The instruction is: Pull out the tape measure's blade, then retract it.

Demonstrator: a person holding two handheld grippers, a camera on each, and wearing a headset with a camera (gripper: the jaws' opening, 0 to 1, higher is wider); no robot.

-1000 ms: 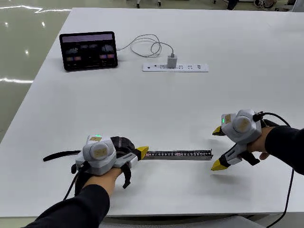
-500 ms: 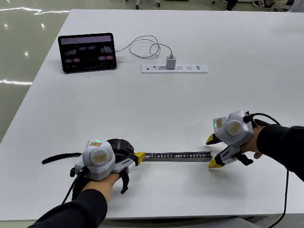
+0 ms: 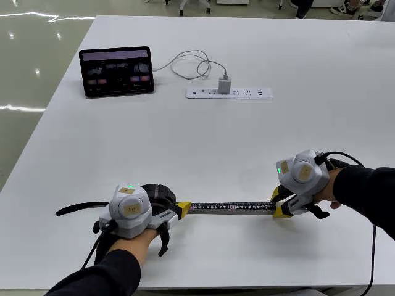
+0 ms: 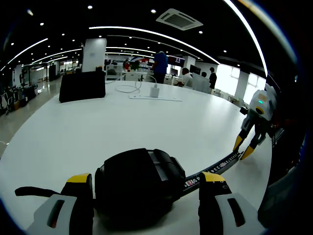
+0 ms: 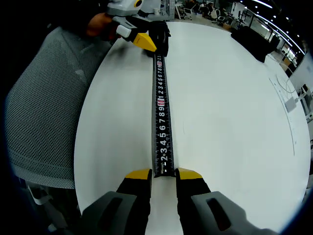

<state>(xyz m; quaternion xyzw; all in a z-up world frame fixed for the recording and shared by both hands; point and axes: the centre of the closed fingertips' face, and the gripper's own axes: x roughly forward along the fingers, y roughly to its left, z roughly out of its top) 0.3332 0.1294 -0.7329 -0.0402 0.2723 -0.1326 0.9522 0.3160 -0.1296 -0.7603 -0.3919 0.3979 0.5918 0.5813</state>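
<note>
A black tape measure case point(image 3: 158, 192) rests on the white table point(image 3: 203, 148), and my left gripper point(image 3: 174, 210) is shut on it. In the left gripper view the case point(image 4: 139, 183) sits between the yellow jaw tips of the left gripper point(image 4: 145, 178). The blade point(image 3: 231, 207) lies flat, pulled out to the right. My right gripper point(image 3: 281, 208) is shut on the blade's end. In the right gripper view the numbered blade point(image 5: 162, 112) runs straight from my right gripper point(image 5: 163, 174) to the case point(image 5: 160, 33) and the left gripper point(image 5: 139, 39).
A tablet point(image 3: 116, 69) stands at the back left. A power strip point(image 3: 228, 92) with a charger and coiled cable point(image 3: 191, 63) lies behind. The case's black strap point(image 3: 77, 207) trails left. A mesh chair point(image 5: 44, 112) sits by the table's near edge.
My right gripper has moved left and down to the blade's end and shut on it. The left gripper and case have stayed put.
</note>
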